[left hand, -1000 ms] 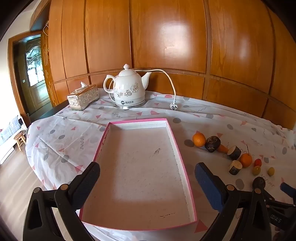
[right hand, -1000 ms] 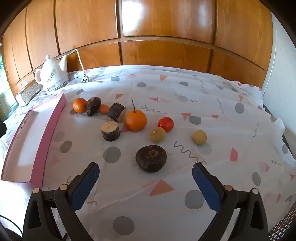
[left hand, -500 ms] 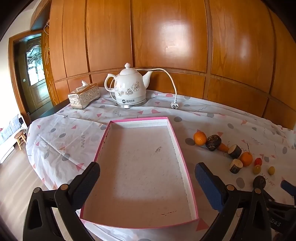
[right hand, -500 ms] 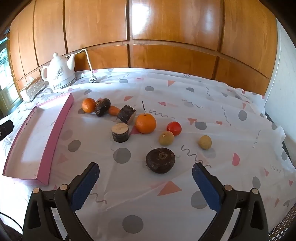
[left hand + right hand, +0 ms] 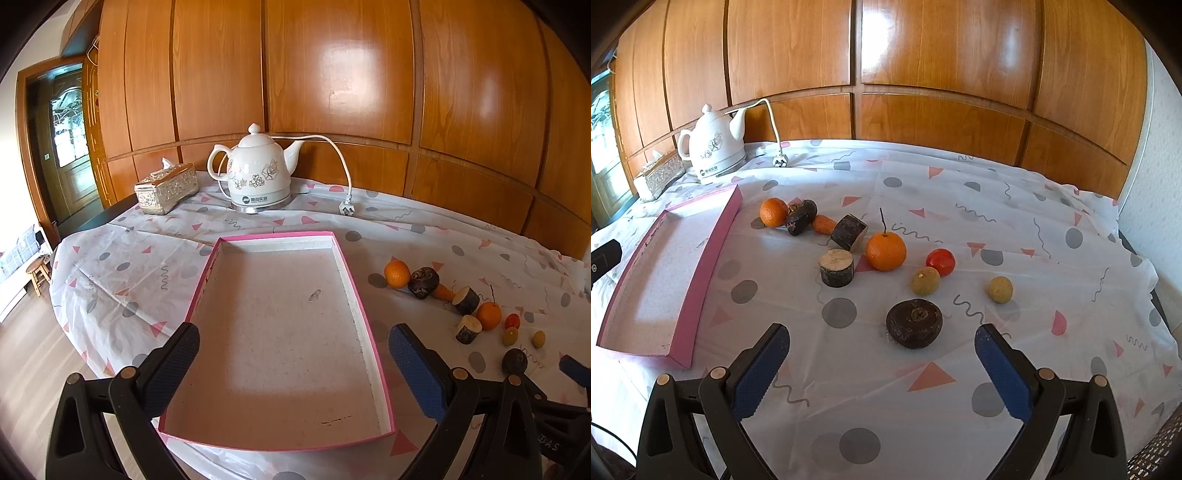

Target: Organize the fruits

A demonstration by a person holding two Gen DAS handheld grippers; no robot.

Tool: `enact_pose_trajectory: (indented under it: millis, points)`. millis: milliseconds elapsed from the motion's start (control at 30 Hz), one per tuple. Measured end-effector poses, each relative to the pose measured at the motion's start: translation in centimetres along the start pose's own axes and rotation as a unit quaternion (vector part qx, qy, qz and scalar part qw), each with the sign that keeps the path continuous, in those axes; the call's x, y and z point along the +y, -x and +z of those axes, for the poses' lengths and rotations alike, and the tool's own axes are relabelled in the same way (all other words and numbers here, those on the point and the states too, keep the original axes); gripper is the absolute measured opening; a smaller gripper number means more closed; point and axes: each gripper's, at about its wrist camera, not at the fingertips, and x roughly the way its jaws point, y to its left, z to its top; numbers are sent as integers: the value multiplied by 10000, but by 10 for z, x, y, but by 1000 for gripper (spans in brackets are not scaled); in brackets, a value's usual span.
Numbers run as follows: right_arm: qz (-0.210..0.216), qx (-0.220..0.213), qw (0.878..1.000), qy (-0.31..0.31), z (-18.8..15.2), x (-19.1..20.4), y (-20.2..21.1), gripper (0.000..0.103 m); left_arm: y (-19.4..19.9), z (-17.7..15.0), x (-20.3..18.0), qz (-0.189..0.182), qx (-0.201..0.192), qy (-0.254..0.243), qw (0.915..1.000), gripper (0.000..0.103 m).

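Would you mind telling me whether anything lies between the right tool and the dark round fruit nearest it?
Nothing visible does: only bare tablecloth lies between the open right tool and the dark round fruit.

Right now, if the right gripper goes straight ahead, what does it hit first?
Probably the dark brown round fruit, lying between and just ahead of the open right gripper; depth is uncertain.

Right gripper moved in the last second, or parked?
Yes. The right gripper has pulled back: the kettle and pink tray now show more fully.
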Motion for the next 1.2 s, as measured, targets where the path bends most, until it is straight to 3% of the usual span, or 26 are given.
enact_pose_trajectory:
  millis: [1200]
  points:
    - [-37,-174,9998,93,4,2,7,102,5,2,-6,-66,-69,-1,10000,103]
